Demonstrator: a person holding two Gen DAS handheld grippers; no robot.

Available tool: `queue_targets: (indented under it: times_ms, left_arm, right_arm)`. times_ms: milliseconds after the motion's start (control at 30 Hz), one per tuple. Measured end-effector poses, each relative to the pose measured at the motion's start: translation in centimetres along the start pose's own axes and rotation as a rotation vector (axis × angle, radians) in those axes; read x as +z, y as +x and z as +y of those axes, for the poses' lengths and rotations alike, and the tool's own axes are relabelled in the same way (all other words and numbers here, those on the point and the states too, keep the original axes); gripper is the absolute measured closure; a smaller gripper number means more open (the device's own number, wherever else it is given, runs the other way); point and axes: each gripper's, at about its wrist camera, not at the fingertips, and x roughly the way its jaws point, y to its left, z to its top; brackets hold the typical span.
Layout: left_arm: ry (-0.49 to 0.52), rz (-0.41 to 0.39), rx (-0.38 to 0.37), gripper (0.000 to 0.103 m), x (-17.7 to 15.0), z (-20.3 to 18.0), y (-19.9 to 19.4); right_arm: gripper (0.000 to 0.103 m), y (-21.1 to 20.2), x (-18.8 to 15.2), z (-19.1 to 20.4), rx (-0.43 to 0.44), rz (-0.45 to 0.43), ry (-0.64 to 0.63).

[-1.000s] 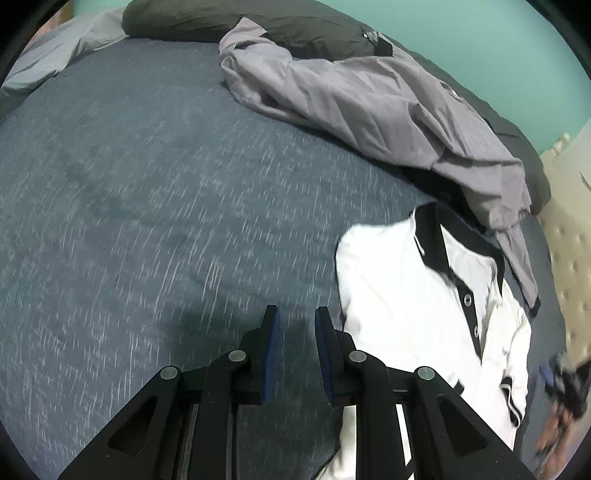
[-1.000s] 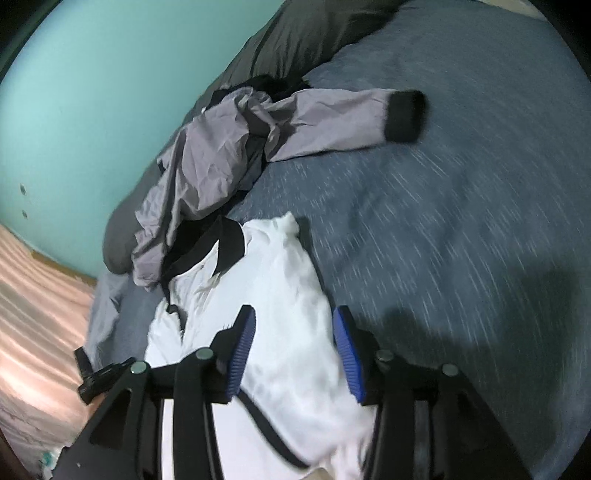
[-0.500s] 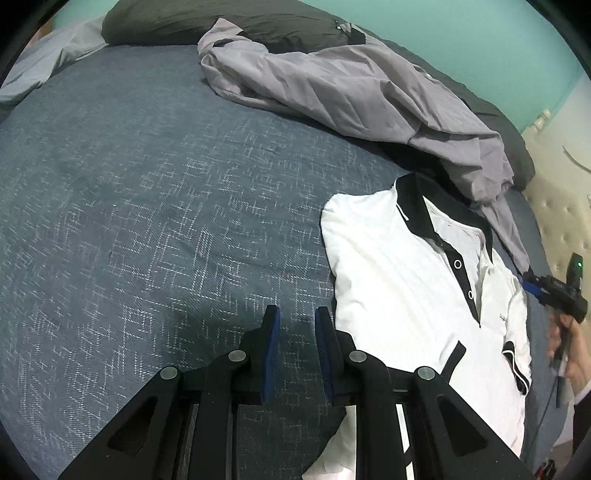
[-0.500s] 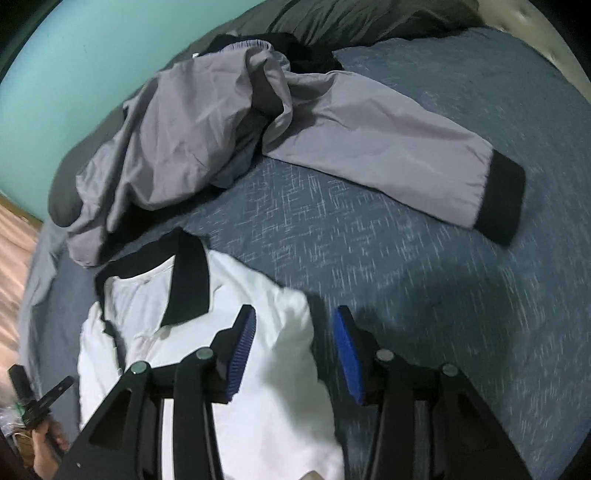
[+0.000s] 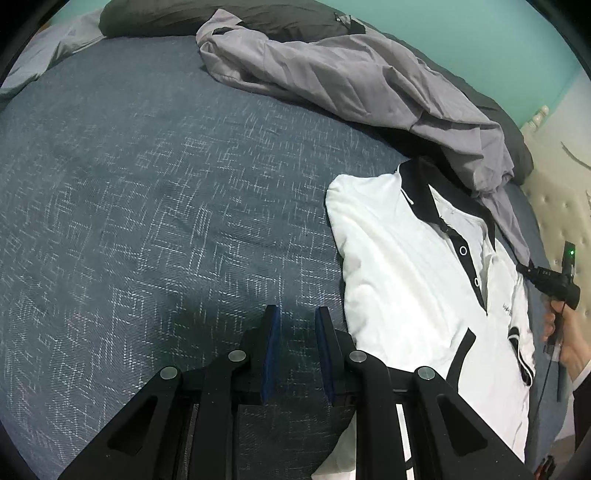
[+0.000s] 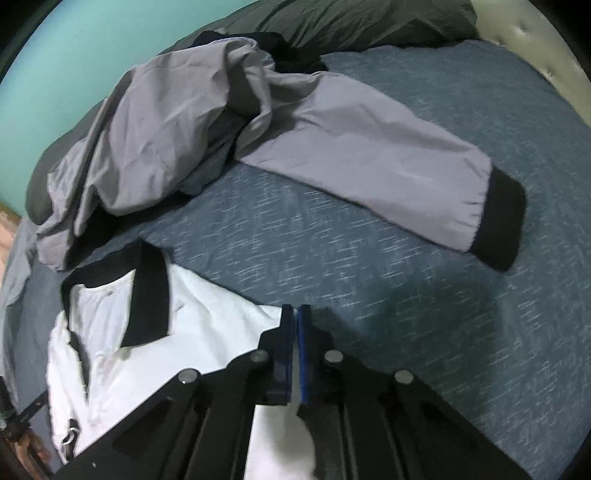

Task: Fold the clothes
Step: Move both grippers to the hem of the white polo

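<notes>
A white polo shirt (image 5: 402, 280) with a black collar and placket lies face up on the blue-grey bed. Its collar points toward a crumpled grey jacket (image 5: 354, 77). My left gripper (image 5: 297, 321) hovers over bare bedspread just left of the shirt's side, its pads a narrow gap apart with nothing between them. My right gripper (image 6: 295, 314) has its blue pads pressed together at the shoulder corner of the shirt (image 6: 207, 325), pinching the cloth edge there. White fabric shows under its arms.
The jacket (image 6: 155, 140) stretches a sleeve with a black cuff (image 6: 498, 229) across the bedspread (image 6: 424, 332). Dark pillows (image 5: 258, 18) line the teal wall. At the far side of the shirt a hand (image 5: 569, 343) holds a black device (image 5: 554, 284) with a green light. A tufted headboard (image 5: 561, 206) stands behind it.
My right gripper swung over to the shirt's shoulder and its jaws went from wide apart to shut there. The left gripper barely moved. The hand with the device came into clearer view.
</notes>
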Motion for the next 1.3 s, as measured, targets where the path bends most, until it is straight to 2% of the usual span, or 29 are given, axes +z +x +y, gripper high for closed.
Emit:
queue_targets:
  times_ms: [300, 433, 733, 933, 1100, 1133, 1200, 1267, 1300]
  left_arm:
    - [0.004, 0.003, 0.003, 0.082, -0.2, 0.0, -0.2]
    - [0.001, 0.006, 0.003, 0.082, -0.4, 0.1, -0.5]
    - [-0.040, 0.002, -0.002, 0.082, -1.4, 1.1, -2.7]
    - [-0.063, 0.010, -0.004, 0.081, -3.4, 1.6, -5.5]
    - [-0.046, 0.037, -0.002, 0.078, -6.1, 1.2, -8.1]
    - [-0.050, 0.043, -0.007, 0.076, -6.7, 1.2, -8.5]
    - [-0.067, 0.053, -0.022, 0.074, -7.9, 1.4, -9.4]
    - [-0.080, 0.066, -0.040, 0.073, -9.3, 1.8, -10.2]
    - [-0.081, 0.077, -0.046, 0.073, -10.0, 1.9, -10.5]
  right_arm:
    - [0.101, 1.2, 0.0, -1.1, -0.004, 0.023, 0.069]
    - [0.101, 1.4, 0.3, -1.2, 0.030, 0.043, 0.085]
    - [0.100, -2.4, 0.3, -2.2, 0.046, -0.032, 0.136]
    - [0.100, -5.6, -2.5, -2.5, 0.077, -0.020, 0.094]
    - [0.099, -8.3, -6.7, -3.7, 0.107, 0.030, 0.080]
    - [0.098, -8.9, -7.6, -3.8, 0.111, 0.036, 0.073]
    - [0.089, -10.1, -9.3, -3.9, 0.120, 0.050, 0.059]
    - [0.068, -11.3, -11.1, -3.8, 0.134, 0.075, 0.046]
    - [0.066, -11.8, -12.1, -3.8, 0.144, 0.089, 0.041]
